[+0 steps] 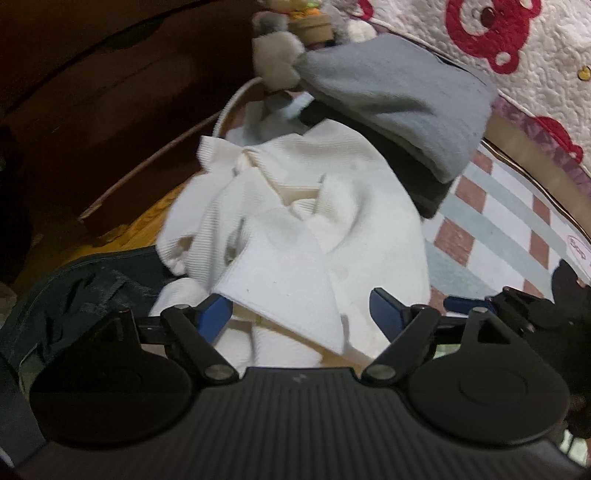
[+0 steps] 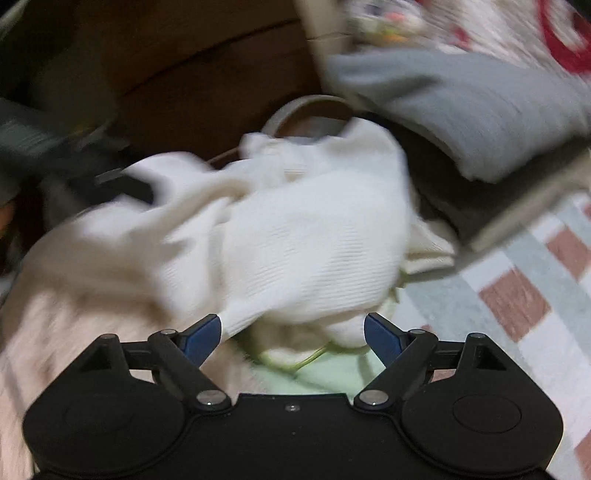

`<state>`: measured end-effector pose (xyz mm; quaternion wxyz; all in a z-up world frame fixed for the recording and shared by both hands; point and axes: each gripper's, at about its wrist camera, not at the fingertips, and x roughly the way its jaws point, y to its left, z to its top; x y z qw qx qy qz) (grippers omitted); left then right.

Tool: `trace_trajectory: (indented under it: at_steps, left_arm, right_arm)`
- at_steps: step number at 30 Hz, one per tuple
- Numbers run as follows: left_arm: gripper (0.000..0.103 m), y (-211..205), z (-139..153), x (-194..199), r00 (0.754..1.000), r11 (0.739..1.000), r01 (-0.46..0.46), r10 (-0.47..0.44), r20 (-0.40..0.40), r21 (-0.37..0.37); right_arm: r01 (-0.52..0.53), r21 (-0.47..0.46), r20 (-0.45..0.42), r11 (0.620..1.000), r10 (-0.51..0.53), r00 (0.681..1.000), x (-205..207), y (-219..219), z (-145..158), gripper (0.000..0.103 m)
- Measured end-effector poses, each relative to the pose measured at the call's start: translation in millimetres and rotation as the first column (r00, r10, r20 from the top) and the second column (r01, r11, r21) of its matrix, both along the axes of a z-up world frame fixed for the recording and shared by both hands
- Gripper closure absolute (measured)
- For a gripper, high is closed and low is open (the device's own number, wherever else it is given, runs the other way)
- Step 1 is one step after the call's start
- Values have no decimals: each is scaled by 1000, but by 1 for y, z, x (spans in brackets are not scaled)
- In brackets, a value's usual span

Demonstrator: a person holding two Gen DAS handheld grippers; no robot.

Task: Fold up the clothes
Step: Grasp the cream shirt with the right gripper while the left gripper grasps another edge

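Observation:
A crumpled white ribbed knit garment [image 1: 295, 221] lies in a heap on the bed; it also fills the middle of the right wrist view [image 2: 295, 240], which is blurred. My left gripper [image 1: 301, 314] is open, its blue fingertips on either side of the garment's near fold, gripping nothing. My right gripper [image 2: 293, 332] is open over the garment's near edge, with a pale green cloth [image 2: 332, 373] under it. The right gripper's black body and blue finger show at the right edge of the left wrist view [image 1: 517, 306].
A folded grey garment [image 1: 399, 96] sits on a dark one behind the white heap, also in the right wrist view [image 2: 480, 107]. A dark denim piece [image 1: 85, 291] lies at left. Checked bedsheet [image 1: 491, 221] at right, bear-print quilt [image 1: 498, 33] and plush toys [image 1: 277, 55] behind.

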<state>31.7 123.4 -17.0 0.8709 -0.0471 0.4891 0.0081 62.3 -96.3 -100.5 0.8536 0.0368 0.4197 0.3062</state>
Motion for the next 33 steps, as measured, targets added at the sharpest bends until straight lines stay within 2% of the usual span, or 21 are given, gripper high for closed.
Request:
trace_trajectory:
  at_steps: [2, 4, 5, 6, 7, 8, 10, 13, 16, 17, 18, 19, 20, 21, 22, 25, 28, 33]
  left_arm:
    - [18, 5, 3, -2, 999, 999, -39, 38, 31, 37]
    - [15, 9, 4, -2, 997, 995, -69, 65, 52, 70]
    - [14, 10, 2, -1, 997, 995, -69, 66, 48, 78]
    - [11, 12, 0, 0, 997, 994, -70, 66, 43, 86]
    - [7, 13, -2, 2, 997, 993, -70, 67, 39, 94]
    - [6, 15, -4, 3, 997, 992, -71, 67, 35, 103]
    - [5, 18, -16, 7, 997, 997, -59, 62, -38, 55]
    - [5, 18, -31, 10, 995, 997, -74, 74, -61, 12]
    - [6, 0, -39, 13, 1000, 996, -26, 27, -11, 85]
    - [8, -9, -41, 13, 1000, 993, -4, 4, 7, 121]
    - [16, -20, -42, 12, 999, 991, 23, -27, 30, 133]
    - [34, -30, -42, 11, 996, 990, 55, -63, 58, 132]
    - [47, -39, -42, 10, 993, 991, 87, -95, 71, 105]
    - [74, -48, -41, 9, 989, 991, 120, -125, 76, 62]
    - [85, -57, -39, 8, 985, 988, 153, -154, 82, 19]
    - [86, -88, -22, -2, 953, 964, 265, -264, 149, 14]
    - [86, -111, 6, -11, 910, 938, 345, -331, 249, -13]
    - [87, -144, 37, -9, 849, 895, 440, -388, 360, -73]
  right_arm:
    - [135, 55, -32, 989, -133, 991, 18, -6, -12, 15]
    - [232, 63, -77, 971, -227, 971, 36, -6, -25, 15]
    - [221, 98, -98, 970, -212, 972, 41, -5, -29, 19]
    - [210, 133, -119, 969, -195, 974, 47, -3, -33, 39]
    - [199, 169, -138, 965, -177, 974, 53, -2, -36, 72]
    - [202, 192, -138, 960, -178, 974, 53, -2, -34, 85]
    - [198, 237, -101, 951, -179, 979, 42, -5, -20, 86]
    - [174, 370, -37, 913, -172, 984, 17, -21, 11, 88]
    - [167, 390, 128, 906, -233, 964, -24, -37, 49, 89]
    - [181, 386, 151, 905, -255, 955, -31, -43, 55, 89]
    - [196, 382, 173, 903, -278, 945, -37, -50, 62, 89]
    - [210, 379, 195, 901, -300, 934, -43, -56, 69, 90]
    - [225, 375, 216, 899, -321, 922, -50, -63, 75, 90]
    - [240, 372, 238, 897, -342, 909, -56, -70, 82, 90]
    - [255, 370, 260, 894, -363, 895, -63, -76, 88, 90]
    - [299, 364, 324, 882, -420, 848, -82, -96, 108, 91]
    - [342, 361, 386, 868, -473, 792, -102, -116, 128, 91]
    - [415, 363, 460, 834, -548, 698, -135, -151, 162, 92]
